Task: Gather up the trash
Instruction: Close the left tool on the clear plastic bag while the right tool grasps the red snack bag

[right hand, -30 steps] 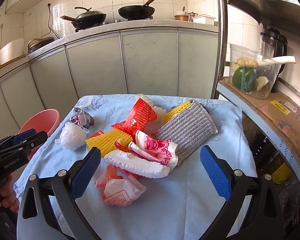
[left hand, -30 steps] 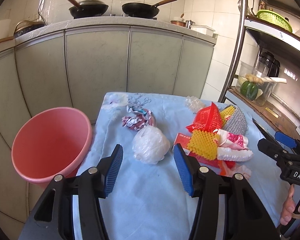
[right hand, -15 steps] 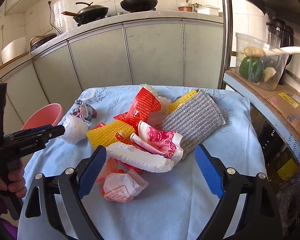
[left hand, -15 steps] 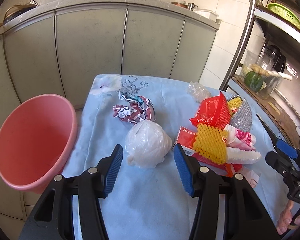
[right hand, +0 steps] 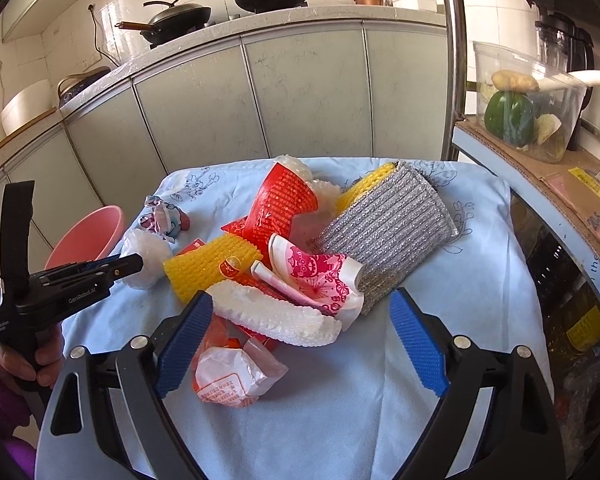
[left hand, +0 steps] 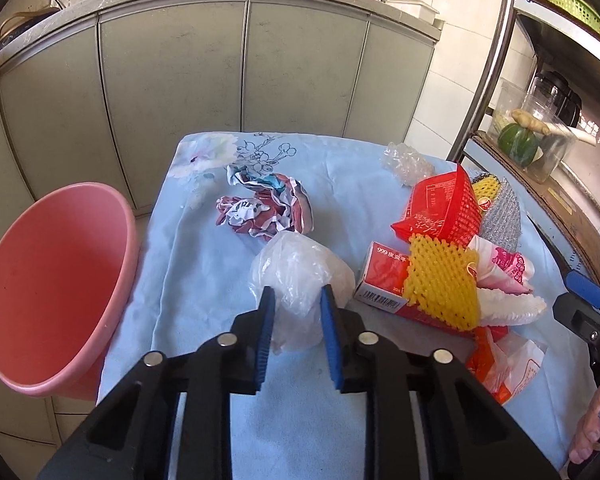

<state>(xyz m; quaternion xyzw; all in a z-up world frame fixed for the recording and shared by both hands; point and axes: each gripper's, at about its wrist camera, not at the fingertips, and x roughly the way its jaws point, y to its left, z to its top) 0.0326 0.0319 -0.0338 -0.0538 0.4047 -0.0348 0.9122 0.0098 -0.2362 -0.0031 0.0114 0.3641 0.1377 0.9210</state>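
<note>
A crumpled white plastic bag (left hand: 300, 264) lies on the blue-clothed table (left hand: 220, 420). My left gripper (left hand: 297, 292) has its jaws closing on the bag, and the blue pads pinch its near side. From the right wrist view the left gripper (right hand: 128, 264) touches the bag (right hand: 150, 252). My right gripper (right hand: 300, 300) stands open over a trash pile: a white foam net (right hand: 272, 312), a yellow foam net (right hand: 212, 268), a pink printed wrapper (right hand: 316, 280) and an orange packet (right hand: 228, 376). Nothing is pressed between its pads. A pink bucket (left hand: 52, 300) stands left of the table.
Crumpled printed paper (left hand: 264, 208) lies behind the bag. A red wrapper (left hand: 440, 208), a red box (left hand: 384, 276) and a silver scouring pad (right hand: 388, 220) sit in the pile. Grey cabinets (left hand: 180, 80) stand behind, a metal rack (right hand: 456, 80) with a vegetable container (right hand: 528, 100) to the right.
My left gripper moved forward and down to the white bag and its jaws closed in on it. The right gripper narrowed slightly and edged closer to the pile.
</note>
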